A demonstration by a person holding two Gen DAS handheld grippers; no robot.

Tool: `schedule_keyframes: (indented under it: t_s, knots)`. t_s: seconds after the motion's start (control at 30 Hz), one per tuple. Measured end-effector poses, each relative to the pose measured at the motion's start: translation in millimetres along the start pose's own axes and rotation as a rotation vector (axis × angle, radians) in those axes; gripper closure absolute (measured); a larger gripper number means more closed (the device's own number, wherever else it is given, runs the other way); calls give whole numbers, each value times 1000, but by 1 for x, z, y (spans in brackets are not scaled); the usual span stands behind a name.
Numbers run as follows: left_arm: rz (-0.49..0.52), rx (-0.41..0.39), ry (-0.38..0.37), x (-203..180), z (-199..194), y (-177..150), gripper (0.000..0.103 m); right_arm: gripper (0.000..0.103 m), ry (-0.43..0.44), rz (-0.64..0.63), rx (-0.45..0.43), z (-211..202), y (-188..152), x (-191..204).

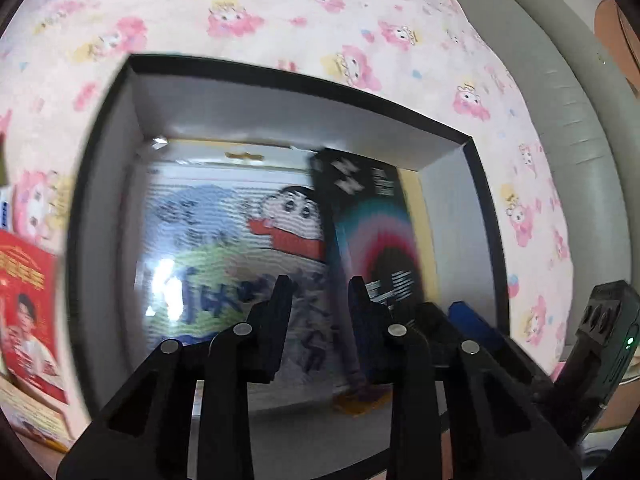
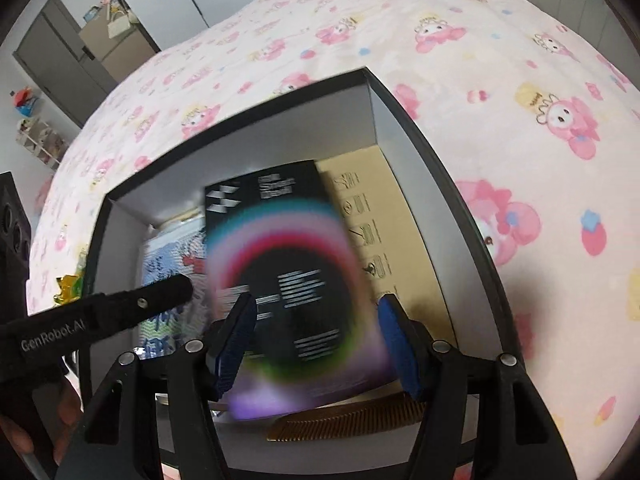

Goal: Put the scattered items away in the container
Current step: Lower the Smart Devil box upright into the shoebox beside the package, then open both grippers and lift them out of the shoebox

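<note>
- Right wrist view: the right gripper (image 2: 316, 340) stands with its blue pads (image 2: 236, 344) spread wide, either side of the near end of the black booklet (image 2: 288, 264). Neither pad visibly presses on it, and motion blur prevents a firmer reading.
- The black booklet sits inside the box (image 2: 404, 128), toward its right wall, partly overlying the cartoon-printed packet (image 1: 224, 240) and a tan card (image 2: 372, 208). A gold comb (image 2: 352, 420) lies at the box's near edge.
- Left wrist view: the left gripper (image 1: 316, 292) hovers above the packet near the box's near edge, its fingers apart with nothing between them.
- A red leaflet (image 1: 28, 304) lies on the pink bedspread (image 1: 280, 8) outside the box's left wall, and a yellow-green item (image 2: 70, 288) shows beyond the same wall.
- Judgement: the scene fits either a booklet just let go or one about to be gripped for adjustment.
- Whichever applies, keep both sets of fingertips clear of the box walls, move vertically, and avoid dragging the glossy packet.
- Confirm that the booklet rests flat and below the rim.
</note>
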State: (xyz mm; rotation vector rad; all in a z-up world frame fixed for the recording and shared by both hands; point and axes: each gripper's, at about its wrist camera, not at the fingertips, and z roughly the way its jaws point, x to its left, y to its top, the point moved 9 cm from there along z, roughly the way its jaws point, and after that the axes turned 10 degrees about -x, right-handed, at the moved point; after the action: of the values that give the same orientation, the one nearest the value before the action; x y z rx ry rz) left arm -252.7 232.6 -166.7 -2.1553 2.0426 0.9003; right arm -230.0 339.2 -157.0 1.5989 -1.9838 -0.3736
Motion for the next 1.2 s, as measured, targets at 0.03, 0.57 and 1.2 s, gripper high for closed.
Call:
schedule_keyframes:
  t_s: [0.03,0.57,1.2]
  knots:
    - [1,2,5,3,-1,-1,75,43,15,-8,-2,-1,0,4]
    - [3,25,20,32,-9,-3,73,38,107,-119,103,18,-22,35]
    - [9,105,-70,3,27,-10,76,42,-28,42,106,18,-20,-21]
